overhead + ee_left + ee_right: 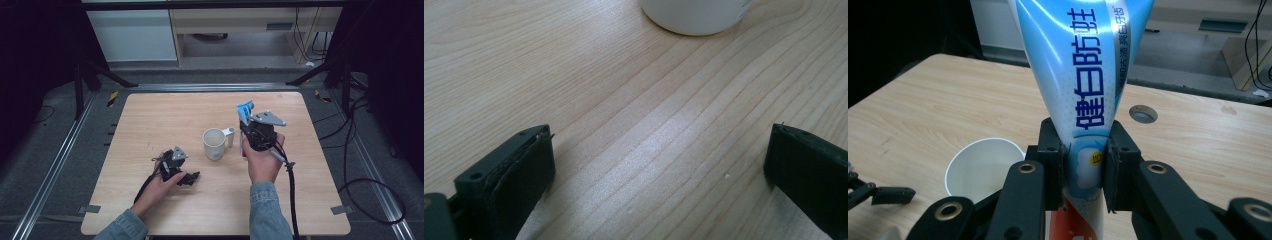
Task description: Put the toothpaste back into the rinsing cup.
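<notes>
At the near edge of the pale wooden table (150,120), two denim sleeves (270,210) come in from below. The left gripper (187,177) lies low on the boards to the left, its jaws standing wide apart with nothing but bare wood grain between them. Just past it, near the middle of the table, stands a white mug (214,144), upright and empty, its handle turned to the right. The right gripper (1083,175) is held just to the right of the mug, its jaws clamped on a blue and white toothpaste tube (1083,65) that stands upright, its flat crimped end up and a red part showing below the grip; the tube is above the table, close beside the mug's handle. Farther on, a small round hole (1143,114) sits in the tabletop. Beyond the far edge lie grey floor (225,77), black frame legs (95,75), loose cables (360,165) at the right, and pale cabinets (132,35) against the back.
</notes>
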`<state>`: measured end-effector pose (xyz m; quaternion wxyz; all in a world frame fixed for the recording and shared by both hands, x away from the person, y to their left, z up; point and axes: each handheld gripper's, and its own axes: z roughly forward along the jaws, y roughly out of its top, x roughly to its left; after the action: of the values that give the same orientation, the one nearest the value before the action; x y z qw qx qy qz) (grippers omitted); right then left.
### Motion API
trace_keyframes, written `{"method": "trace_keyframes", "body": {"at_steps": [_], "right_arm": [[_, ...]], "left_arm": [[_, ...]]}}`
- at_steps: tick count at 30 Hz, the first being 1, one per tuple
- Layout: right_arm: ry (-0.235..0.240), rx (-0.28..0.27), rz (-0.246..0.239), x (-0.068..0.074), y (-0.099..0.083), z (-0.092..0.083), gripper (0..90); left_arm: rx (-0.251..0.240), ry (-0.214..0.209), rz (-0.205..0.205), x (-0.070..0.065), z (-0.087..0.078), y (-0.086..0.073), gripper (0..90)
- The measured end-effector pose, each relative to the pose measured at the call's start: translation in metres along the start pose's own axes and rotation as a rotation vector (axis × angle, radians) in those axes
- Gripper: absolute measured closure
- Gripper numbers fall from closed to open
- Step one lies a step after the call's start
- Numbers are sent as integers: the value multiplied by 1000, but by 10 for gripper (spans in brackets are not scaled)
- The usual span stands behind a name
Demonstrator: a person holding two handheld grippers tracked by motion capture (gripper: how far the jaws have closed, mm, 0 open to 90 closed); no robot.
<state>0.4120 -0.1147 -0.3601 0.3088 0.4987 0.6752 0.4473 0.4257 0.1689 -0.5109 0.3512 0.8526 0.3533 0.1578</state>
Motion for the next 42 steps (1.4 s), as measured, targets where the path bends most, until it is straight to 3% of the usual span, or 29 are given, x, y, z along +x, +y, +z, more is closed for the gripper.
{"method": "trace_keyframes", "body": {"at_steps": [10, 15, 24, 32, 42], "right_arm": [[-30, -55, 22, 8, 0, -1, 735], [-64, -110, 45, 14, 0, -1, 735], [-75, -161, 56, 22, 3, -1, 734], [-88, -206, 28, 29, 13, -5, 734], [-72, -237, 35, 31, 25, -7, 734]], "left_arm": [[0, 0, 1, 0, 0, 0, 0], [0, 0, 1, 0, 0, 0, 0], [0, -1, 0, 0, 0, 0, 0], [0, 0, 1, 0, 0, 0, 0], [2, -1, 2, 0, 0, 0, 0]]}}
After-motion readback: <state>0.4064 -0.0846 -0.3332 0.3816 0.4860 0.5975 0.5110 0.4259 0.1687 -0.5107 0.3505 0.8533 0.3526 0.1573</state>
